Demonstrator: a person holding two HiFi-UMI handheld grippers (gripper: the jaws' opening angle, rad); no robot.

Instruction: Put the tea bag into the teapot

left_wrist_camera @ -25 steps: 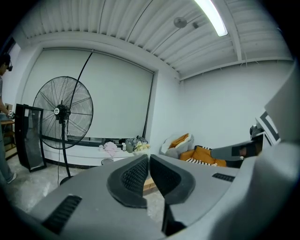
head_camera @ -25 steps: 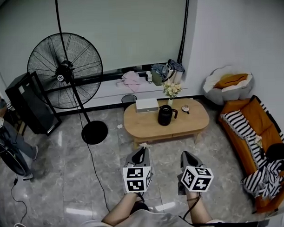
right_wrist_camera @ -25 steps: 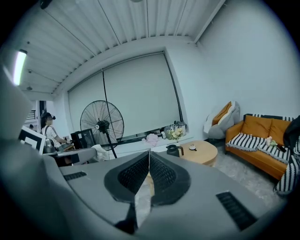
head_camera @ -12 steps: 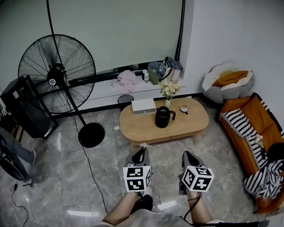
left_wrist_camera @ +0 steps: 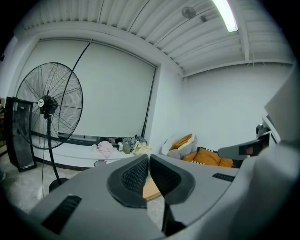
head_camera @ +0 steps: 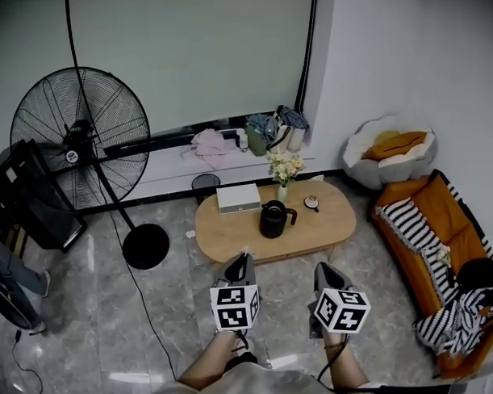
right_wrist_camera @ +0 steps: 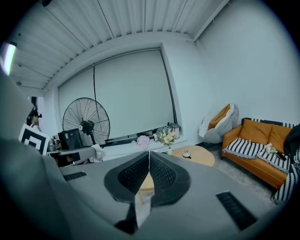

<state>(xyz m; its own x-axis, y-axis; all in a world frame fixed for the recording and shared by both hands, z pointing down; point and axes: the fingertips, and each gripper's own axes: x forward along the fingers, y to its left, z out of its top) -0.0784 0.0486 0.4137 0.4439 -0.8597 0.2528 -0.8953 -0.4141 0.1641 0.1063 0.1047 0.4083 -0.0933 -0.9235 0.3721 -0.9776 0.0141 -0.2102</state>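
The left claw [head_camera: 242, 259] and right claw [head_camera: 323, 270], both clenched empty, aim at the black teapot [head_camera: 273, 219] on the oval wooden counter [head_camera: 332, 229] well ahead; nothing is within reach yet.

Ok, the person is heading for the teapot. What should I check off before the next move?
1. Left gripper empty, jaws together: ok.
2. Right gripper empty, jaws together: ok.
3. Teapot upright on the table: ok.
4. Teapot within reach: not ok; the table lies ahead, apart from both grippers.
5. Tea bag located: cannot tell; too small to pick out.
6. Teapot lid off: cannot tell.
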